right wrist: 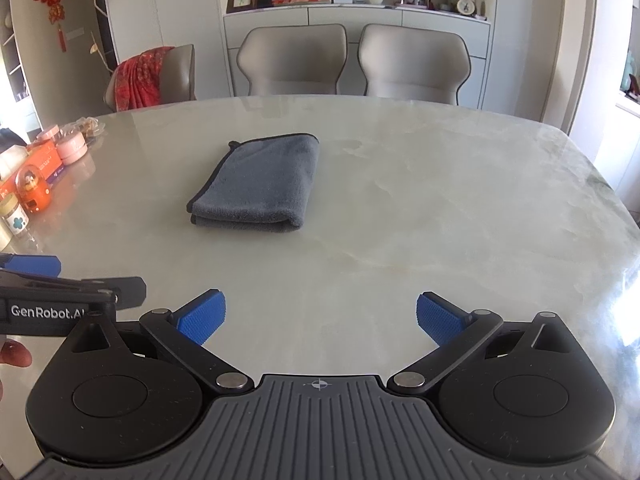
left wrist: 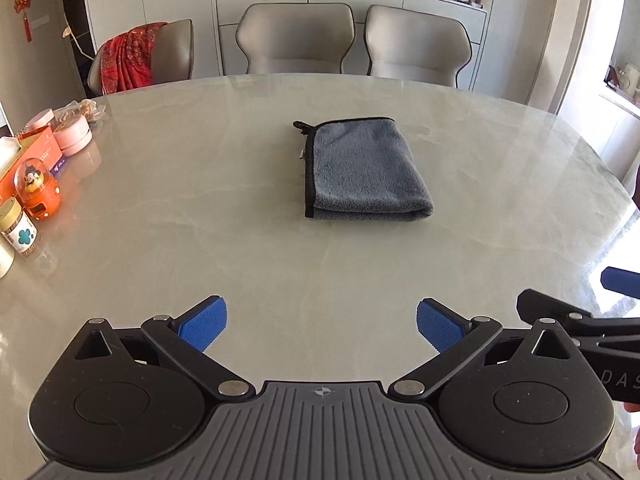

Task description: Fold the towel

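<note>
Your gray towel (left wrist: 366, 170) is already folded into a thick little rectangle, sitting flat near the middle of the marble table (left wrist: 160, 208), black-trimmed edges on its left and far sides. Your left gripper (left wrist: 321, 326) has its jaws spread wide with nothing in them, and the towel's well ahead of it, slightly right of center. Same deal with your right gripper (right wrist: 321, 320): jaws wide, empty, towel well out front and off to its left.
</note>
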`<state>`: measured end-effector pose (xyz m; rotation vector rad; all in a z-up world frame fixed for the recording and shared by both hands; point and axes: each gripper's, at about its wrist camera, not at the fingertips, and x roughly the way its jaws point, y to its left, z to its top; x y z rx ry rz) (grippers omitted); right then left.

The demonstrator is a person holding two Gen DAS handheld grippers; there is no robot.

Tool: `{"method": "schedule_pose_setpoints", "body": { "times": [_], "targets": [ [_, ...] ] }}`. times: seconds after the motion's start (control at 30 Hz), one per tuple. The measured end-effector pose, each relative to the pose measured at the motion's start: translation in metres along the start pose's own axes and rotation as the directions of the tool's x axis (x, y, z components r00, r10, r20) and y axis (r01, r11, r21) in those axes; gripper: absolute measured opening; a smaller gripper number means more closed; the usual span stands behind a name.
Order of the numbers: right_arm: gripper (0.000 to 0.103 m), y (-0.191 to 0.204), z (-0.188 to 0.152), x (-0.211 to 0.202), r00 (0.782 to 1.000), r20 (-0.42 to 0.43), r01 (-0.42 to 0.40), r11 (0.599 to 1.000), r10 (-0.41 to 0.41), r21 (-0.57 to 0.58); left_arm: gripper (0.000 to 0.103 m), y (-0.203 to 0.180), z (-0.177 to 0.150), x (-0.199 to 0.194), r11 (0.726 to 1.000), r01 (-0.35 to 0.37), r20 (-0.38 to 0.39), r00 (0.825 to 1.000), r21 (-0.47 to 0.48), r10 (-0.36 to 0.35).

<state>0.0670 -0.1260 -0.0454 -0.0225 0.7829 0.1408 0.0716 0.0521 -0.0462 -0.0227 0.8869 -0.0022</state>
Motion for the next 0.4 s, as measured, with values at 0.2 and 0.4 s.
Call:
{"method": "schedule_pose_setpoints", "body": {
  "times": [0.2, 0.4],
  "targets": [
    [0.103, 0.001, -0.001, 0.0, 1.0, 0.0, -0.002, 1.0, 0.002, -0.005, 0.103, 0.01, 0.001, 0.0, 0.999, 0.001, 0.012, 1.0, -0.054, 0.0],
    [0.103, 0.0, -0.001, 0.001, 1.0, -0.004, 0.0, 1.0, 0.0, -0.005, 0.103, 0.008, 0.001, -0.001, 0.999, -0.023, 0.025, 0.999, -0.027, 0.024]
  ]
}}
